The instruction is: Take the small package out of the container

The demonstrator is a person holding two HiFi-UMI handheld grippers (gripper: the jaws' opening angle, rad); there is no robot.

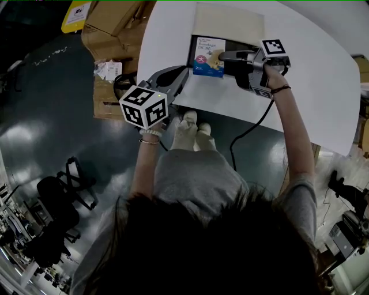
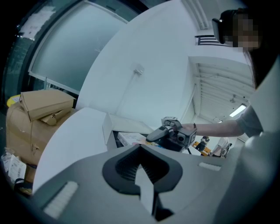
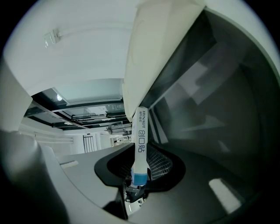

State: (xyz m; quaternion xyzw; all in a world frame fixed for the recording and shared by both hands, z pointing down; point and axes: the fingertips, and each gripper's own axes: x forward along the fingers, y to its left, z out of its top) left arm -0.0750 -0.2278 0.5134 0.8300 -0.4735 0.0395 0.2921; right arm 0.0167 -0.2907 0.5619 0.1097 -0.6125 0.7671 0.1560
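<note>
Lettering runs along the thin edge of the small package (image 3: pixel 141 140) in the right gripper view: "HYNAUT" in dark capitals, then 3 blue Chinese characters, with a blue band at the near end. The head view shows the package's broad face instead. It is white and blue, with a picture and a word that looks like "Bandage"; the smaller print is too fine to read.

The right gripper (image 1: pixel 222 56) is clamped on this package. Its 2 jaws press on the package's right edge, and in that gripper's own view the package stands edge-on between the ribbed pads.

The package is at the left end of the container (image 1: pixel 236 45), a dark box on the far part of the white table (image 1: pixel 323 75). A pale flap (image 1: pixel 228 20) is raised along the container's far side. I cannot tell whether the package rests on the container's floor or hangs clear of it.

The left gripper (image 1: pixel 181 75) is at the near left rim of the table, apart from the container. Its jaws are brought together with nothing between them. Only its view shows the container from the side, with the right gripper reaching in over the rim.

Only the head view shows the cardboard boxes (image 1: pixel 109 29) on the floor left of the table, a yellow sign (image 1: pixel 76 12) with illegible print, and the black cable (image 1: pixel 253 124) trailing from the right gripper.
</note>
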